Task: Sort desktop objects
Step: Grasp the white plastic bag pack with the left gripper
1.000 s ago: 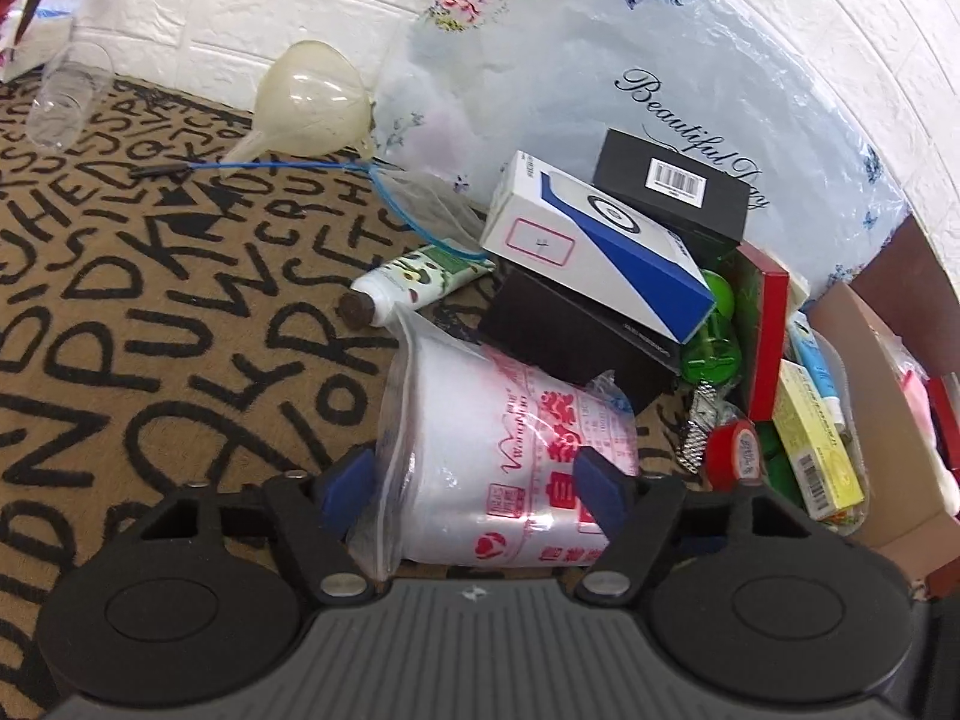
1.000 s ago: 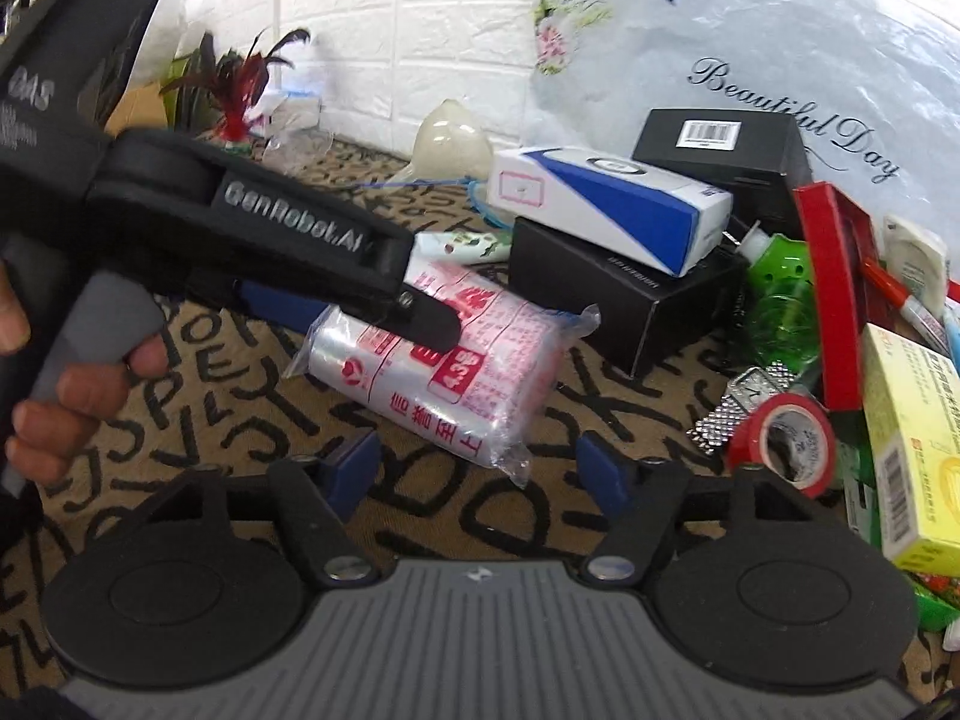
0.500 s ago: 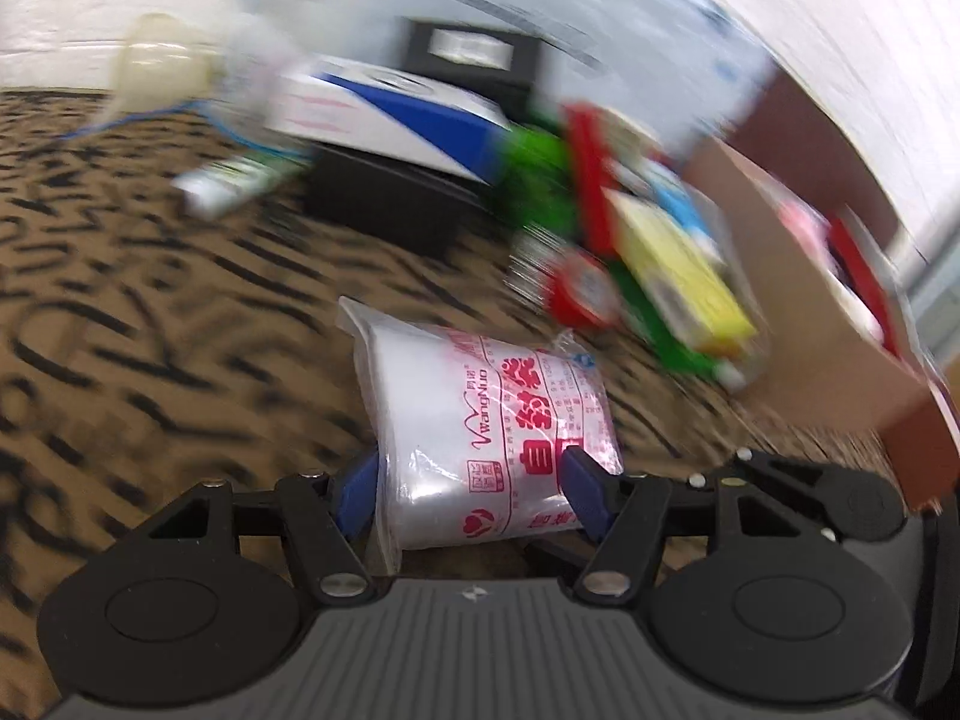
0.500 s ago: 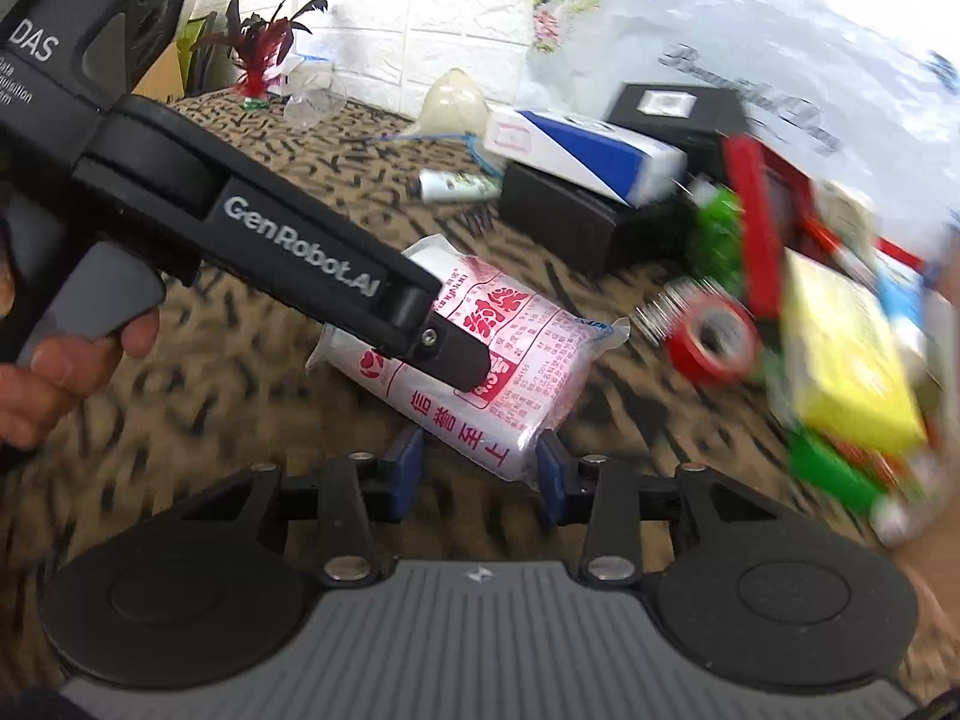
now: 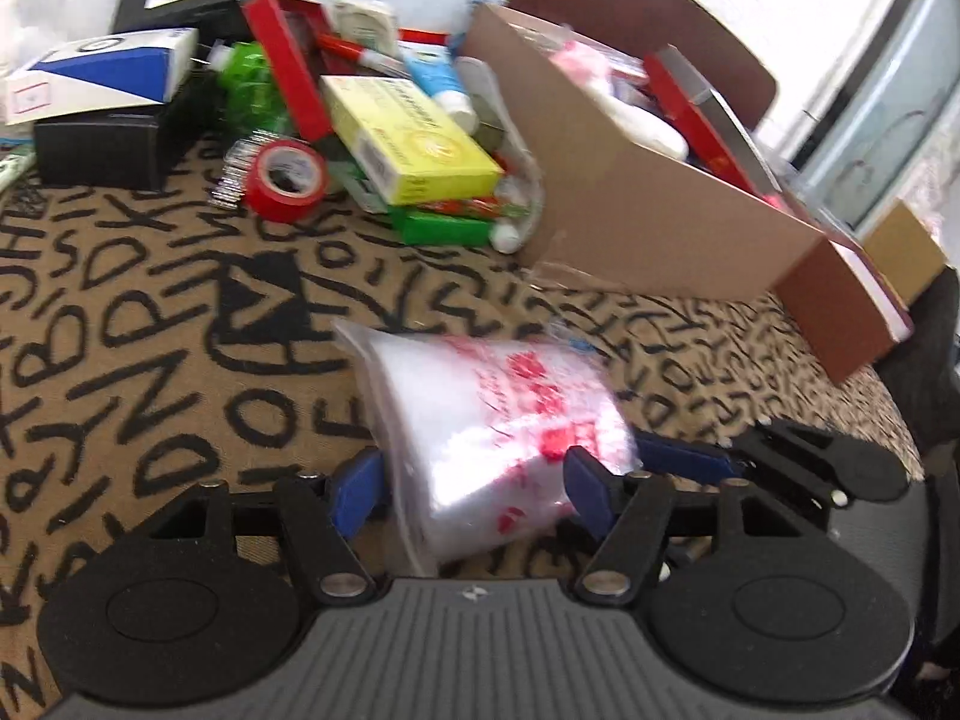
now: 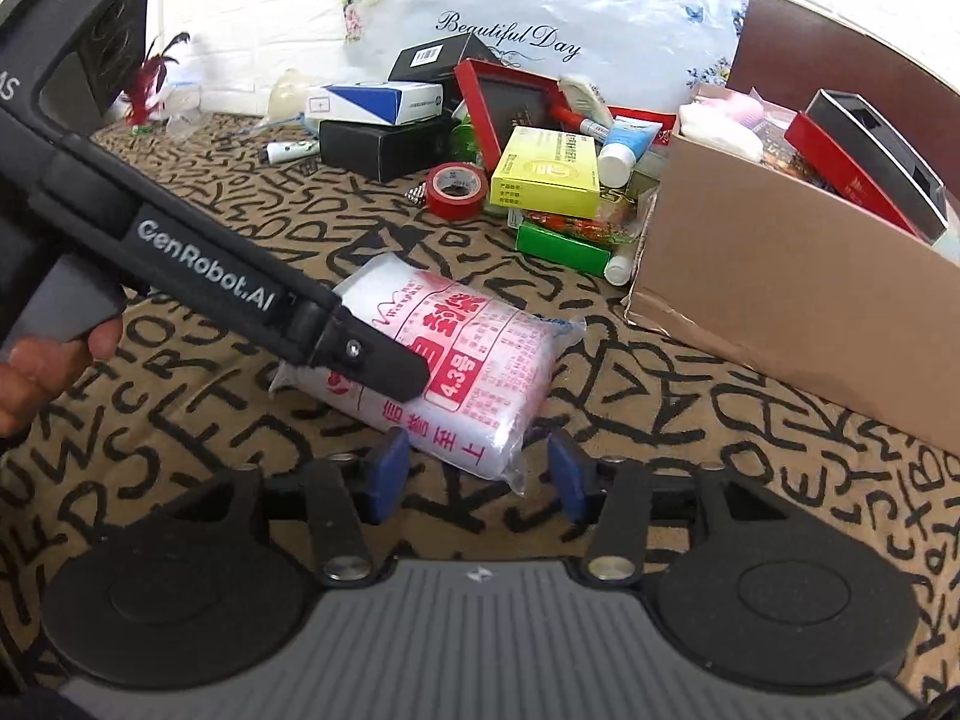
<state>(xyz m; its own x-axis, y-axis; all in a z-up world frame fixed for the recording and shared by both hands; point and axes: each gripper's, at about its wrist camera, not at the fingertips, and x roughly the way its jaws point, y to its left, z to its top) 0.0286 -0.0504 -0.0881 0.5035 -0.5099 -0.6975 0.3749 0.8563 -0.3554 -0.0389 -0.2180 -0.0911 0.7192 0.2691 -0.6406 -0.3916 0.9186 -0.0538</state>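
Left wrist view: left gripper [image 5: 474,483] clamped on clear plastic packet [image 5: 498,414] with red print, blue pads pressed to both its sides, packet sticking out forward over letter-patterned mat [image 5: 150,324]. Packet blurred, print unreadable here. Cardboard box [image 5: 660,210] ahead to the right, already holding pink and red items. Clutter pile left of box: yellow box [image 5: 414,138] on green box [image 5: 444,225], red tape roll [image 5: 285,180] just in front, black box [image 5: 108,144] with blue-white carton [image 5: 102,78] on top. Blue pads of other gripper peeking in at right edge of packet.

Right wrist view: right gripper [image 6: 477,468] spread wide, holding nothing; near corner of packet [image 6: 444,360] lying between its blue pads, no contact visible on either side. Left gripper [image 6: 384,369] reaching in from left, black finger across top of packet, hand [image 6: 36,378] on its grey handle at left edge. Cannot tell if packet rests on mat [image 6: 690,420] or hangs just above. Cardboard box [image 6: 780,294] to the right, near packet but apart. Yellow box [image 6: 546,171], red tape roll [image 6: 457,189], green box [image 6: 558,246], black box [image 6: 384,147] and blue-white carton [image 6: 372,102] clustered behind, white floral bag [image 6: 540,12] against wall at back.
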